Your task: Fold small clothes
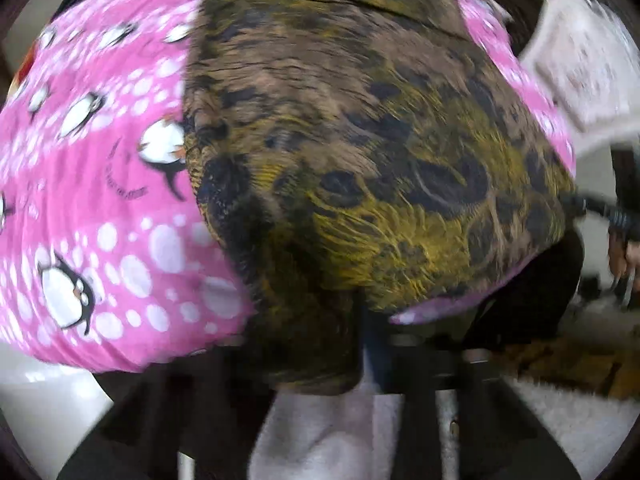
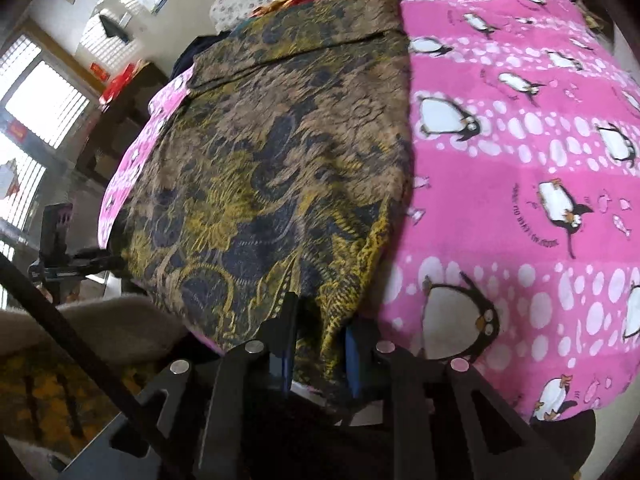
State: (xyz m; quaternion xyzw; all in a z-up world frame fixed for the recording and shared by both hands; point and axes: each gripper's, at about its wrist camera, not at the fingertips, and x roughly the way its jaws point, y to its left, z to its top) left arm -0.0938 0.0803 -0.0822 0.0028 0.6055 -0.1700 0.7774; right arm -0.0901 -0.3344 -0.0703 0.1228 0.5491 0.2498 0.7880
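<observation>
Two cloths fill the left wrist view: a brown, yellow and dark blue patterned garment (image 1: 360, 152) lying spread on a pink penguin-print blanket (image 1: 92, 184). The picture is blurred. The garment's near edge drapes over the left gripper (image 1: 360, 344) and hides its fingers, so I cannot tell whether they are apart or together. At the far right edge, the right gripper (image 1: 600, 212) reaches the garment's other near corner.

From the right wrist view, the same patterned garment (image 2: 272, 168) lies flat on the penguin blanket (image 2: 520, 184), with a fold line across its far end. The right gripper (image 2: 320, 344) is clamped on the garment's near hem, with cloth bunched between its blue-padded fingers (image 2: 285, 360). At far left, the left gripper (image 2: 100, 260) touches the garment's opposite corner. A window (image 2: 36, 100) shows beyond.
</observation>
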